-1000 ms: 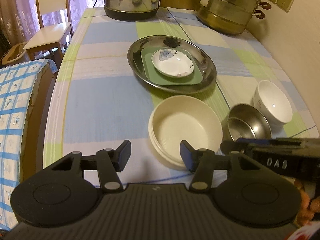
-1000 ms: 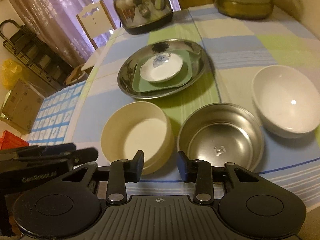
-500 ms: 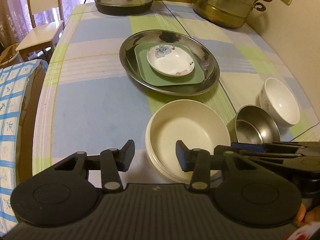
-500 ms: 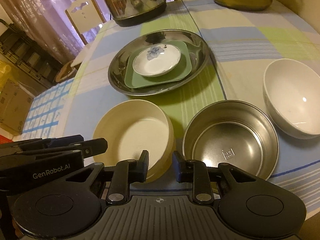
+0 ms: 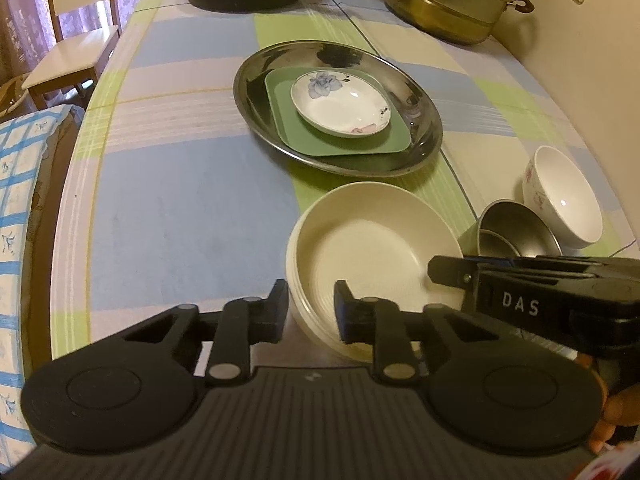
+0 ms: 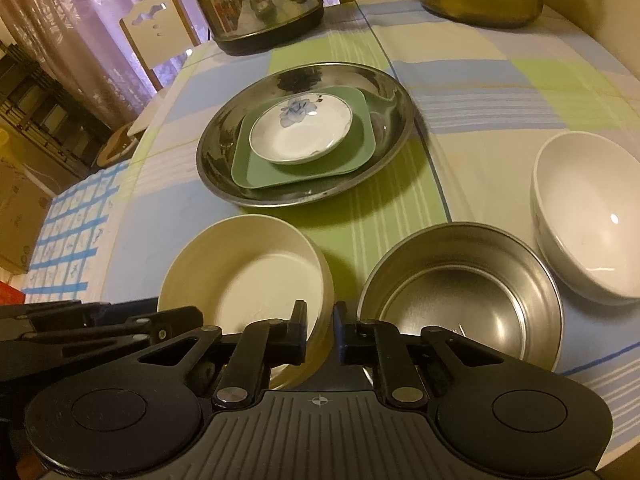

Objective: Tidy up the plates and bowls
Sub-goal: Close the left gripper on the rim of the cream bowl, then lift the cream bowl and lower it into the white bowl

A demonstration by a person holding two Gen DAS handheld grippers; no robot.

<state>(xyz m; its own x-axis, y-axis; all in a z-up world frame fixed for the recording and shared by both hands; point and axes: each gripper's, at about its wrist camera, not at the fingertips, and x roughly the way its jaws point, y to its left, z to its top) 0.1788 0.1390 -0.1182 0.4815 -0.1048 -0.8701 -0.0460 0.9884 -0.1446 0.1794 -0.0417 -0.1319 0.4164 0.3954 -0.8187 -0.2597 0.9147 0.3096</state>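
My left gripper (image 5: 311, 312) is closing on the near-left rim of the cream bowl (image 5: 372, 240), with the wall between the jaws. I can't tell if the pads are actually biting yet. That bowl sits at about 6 o'clock from the big steel platter (image 5: 424, 148), which holds the green square plate (image 5: 288, 128) and the little flowered dish (image 5: 340, 108).

My right gripper (image 6: 321, 332) is closing on the same bowl's near-right rim, one jaw inside and one outside. Again, contact is hard to call.

What worries me: two grippers on one rim, both near the 6 o'clock edge. If one bites before the other, the bowl could tip or skid, and it sits just beside the steel bowl (image 6: 460, 300) at its 3 o'clock, so a knock is likely. A smooth rim could also slip out mid-lift.

View differences: the left wrist camera shows ridged rings around the cream bowl's outside, possibly stacked bowls. The right one hides that but shows the steel bowl's whole inside and the white bowl (image 6: 588, 220) further right.
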